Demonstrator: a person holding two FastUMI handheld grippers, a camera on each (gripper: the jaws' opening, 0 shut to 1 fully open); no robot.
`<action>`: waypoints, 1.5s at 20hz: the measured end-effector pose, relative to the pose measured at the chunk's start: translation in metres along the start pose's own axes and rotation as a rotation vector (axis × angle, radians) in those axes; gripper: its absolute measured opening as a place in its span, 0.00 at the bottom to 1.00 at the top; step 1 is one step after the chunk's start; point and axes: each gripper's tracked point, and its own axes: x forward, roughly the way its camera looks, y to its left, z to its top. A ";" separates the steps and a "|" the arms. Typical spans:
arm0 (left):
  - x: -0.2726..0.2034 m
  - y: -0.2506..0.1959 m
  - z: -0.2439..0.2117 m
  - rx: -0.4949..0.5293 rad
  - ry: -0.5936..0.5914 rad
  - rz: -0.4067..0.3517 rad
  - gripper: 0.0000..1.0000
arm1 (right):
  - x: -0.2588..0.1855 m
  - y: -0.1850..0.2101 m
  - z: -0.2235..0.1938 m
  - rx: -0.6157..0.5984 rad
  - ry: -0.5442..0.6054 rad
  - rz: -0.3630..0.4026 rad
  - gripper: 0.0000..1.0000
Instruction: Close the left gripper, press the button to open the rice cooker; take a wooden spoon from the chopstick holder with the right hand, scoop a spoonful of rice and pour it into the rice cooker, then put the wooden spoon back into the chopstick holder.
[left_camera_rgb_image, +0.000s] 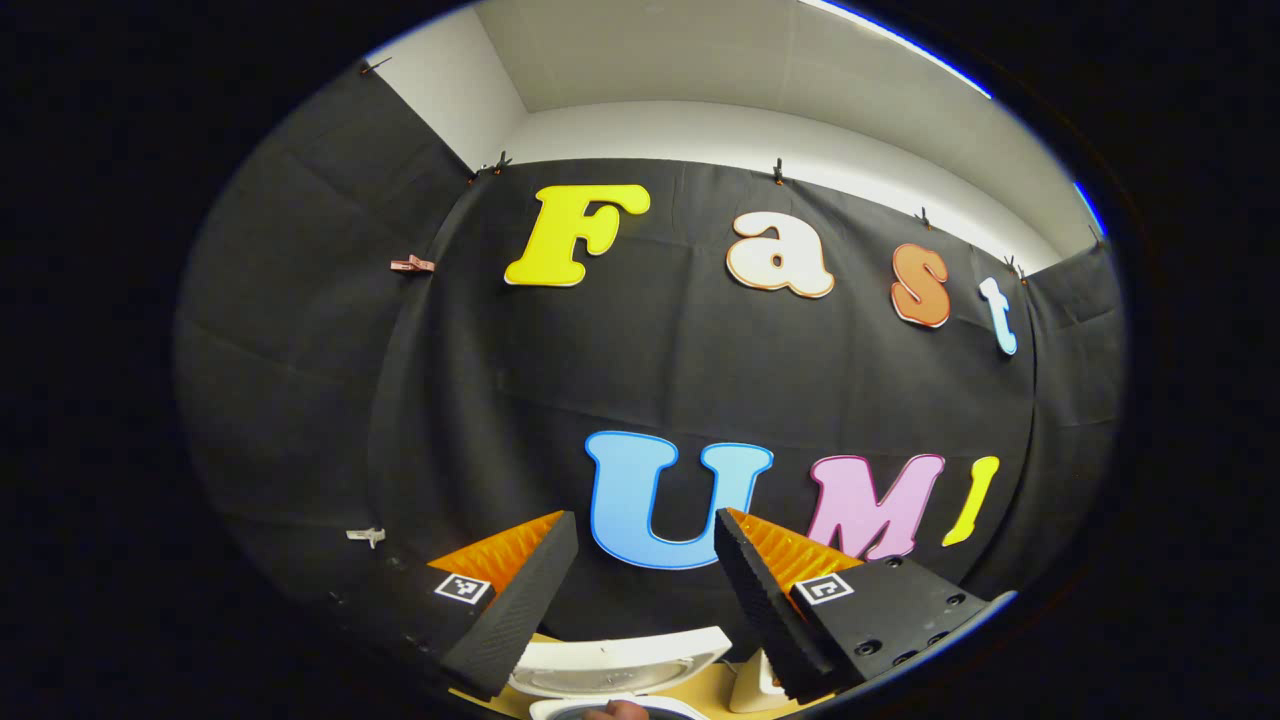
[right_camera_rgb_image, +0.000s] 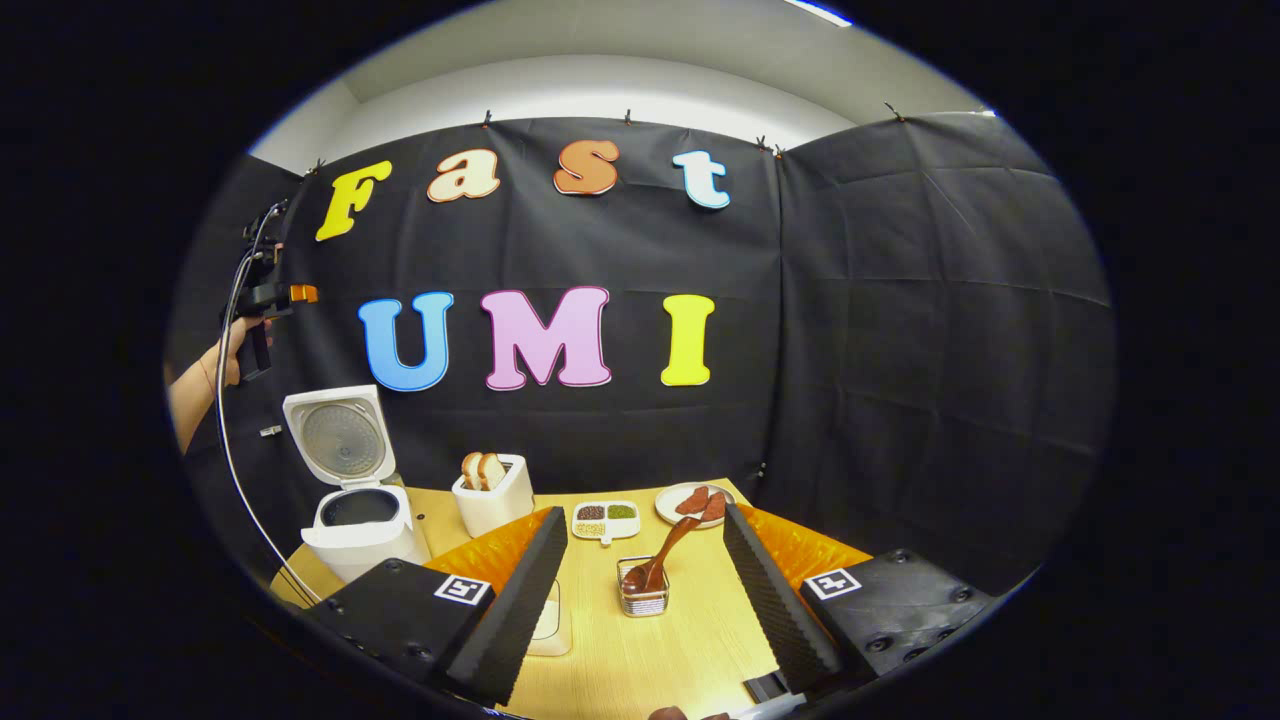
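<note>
Holding both grippers high, you have jaws apart on each, nothing between. Right gripper (right_camera_rgb_image: 640, 590) view: rice cooker (right_camera_rgb_image: 355, 520) lower left, lid up; chopstick holder (right_camera_rgb_image: 643, 588) bottom centre on table (right_camera_rgb_image: 690, 640), wooden spoon (right_camera_rgb_image: 668, 550) leaning in it (bowl down). Left gripper (left_camera_rgb_image: 645, 600) view: cooker lid at bottom edge.

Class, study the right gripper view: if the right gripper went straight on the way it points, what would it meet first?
Probably the wooden spoon leaning in its holder, which sits between the open fingers of the right gripper; depth is uncertain.
</note>
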 end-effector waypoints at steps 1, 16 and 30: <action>0.013 0.006 -0.003 0.037 0.009 0.019 0.95 | -0.002 -0.003 -0.001 0.002 0.004 -0.013 0.98; 0.100 0.039 -0.203 0.018 0.446 0.148 0.95 | -0.007 -0.012 -0.014 -0.006 0.039 -0.080 0.98; -0.009 0.017 -0.229 0.027 0.517 0.199 0.99 | -0.010 -0.018 -0.022 0.059 0.086 0.050 0.98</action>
